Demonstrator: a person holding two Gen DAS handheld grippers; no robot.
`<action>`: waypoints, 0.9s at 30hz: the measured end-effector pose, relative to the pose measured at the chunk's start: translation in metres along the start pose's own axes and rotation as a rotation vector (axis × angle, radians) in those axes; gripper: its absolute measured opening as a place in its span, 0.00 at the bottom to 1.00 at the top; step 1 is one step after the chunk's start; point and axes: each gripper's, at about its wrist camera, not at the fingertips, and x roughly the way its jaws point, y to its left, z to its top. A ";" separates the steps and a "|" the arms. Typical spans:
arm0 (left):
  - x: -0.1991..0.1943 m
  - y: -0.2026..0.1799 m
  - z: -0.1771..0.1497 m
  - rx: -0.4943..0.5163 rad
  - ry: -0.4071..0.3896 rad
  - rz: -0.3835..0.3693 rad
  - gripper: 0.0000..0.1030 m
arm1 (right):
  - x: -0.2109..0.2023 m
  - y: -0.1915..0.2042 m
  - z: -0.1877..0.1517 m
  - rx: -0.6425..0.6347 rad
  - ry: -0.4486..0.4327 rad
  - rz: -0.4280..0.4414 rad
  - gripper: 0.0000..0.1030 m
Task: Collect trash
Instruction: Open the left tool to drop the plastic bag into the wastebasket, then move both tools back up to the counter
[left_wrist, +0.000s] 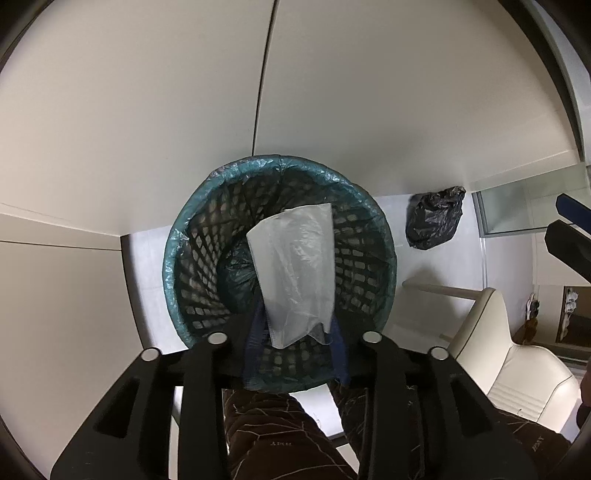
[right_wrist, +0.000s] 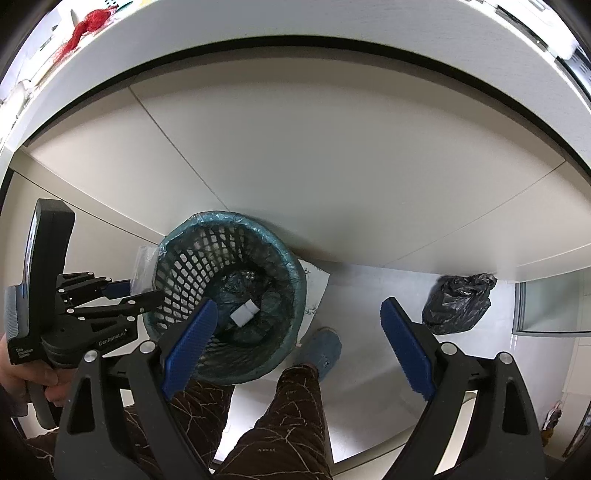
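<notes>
Clear plastic bag (left_wrist: 295, 273): hanging dead centre of the left wrist view, right over the mouth of the bin, pinched at its lower end.
Left gripper (left_wrist: 297, 336): fingers are squeezing in on that bag's bottom edge, so it's clamped on the plastic; in the right wrist view the same gripper (right_wrist: 142, 293) is poking in from the left edge.
Bin (left_wrist: 365, 206): black mesh basket with a teal liner folded over the rim, sitting mid-frame against the pale cabinet (left_wrist: 147, 110).
Inside the bin: a small white scrap (right_wrist: 243, 314) is lying on the crumpled liner at the bottom.
Right gripper (right_wrist: 299, 339): blue pads spread wide apart, gripping nothing, hovering over the bin's right side.
Black bag (right_wrist: 458, 306): slumping on the floor, right of frame, well apart from the bin.
Person: brown patterned trousers (right_wrist: 291, 413) and a blue slipper (right_wrist: 323, 350) showing at bottom centre.
</notes>
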 end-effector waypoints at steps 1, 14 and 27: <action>-0.001 -0.001 0.000 -0.004 -0.005 0.004 0.44 | 0.000 -0.001 -0.001 -0.001 0.000 0.000 0.84; -0.029 -0.009 0.000 0.003 -0.064 0.020 0.82 | -0.006 -0.004 0.000 0.017 -0.011 0.011 0.84; -0.177 -0.005 0.036 -0.061 -0.356 0.039 0.94 | -0.091 -0.015 0.058 0.040 -0.220 0.011 0.84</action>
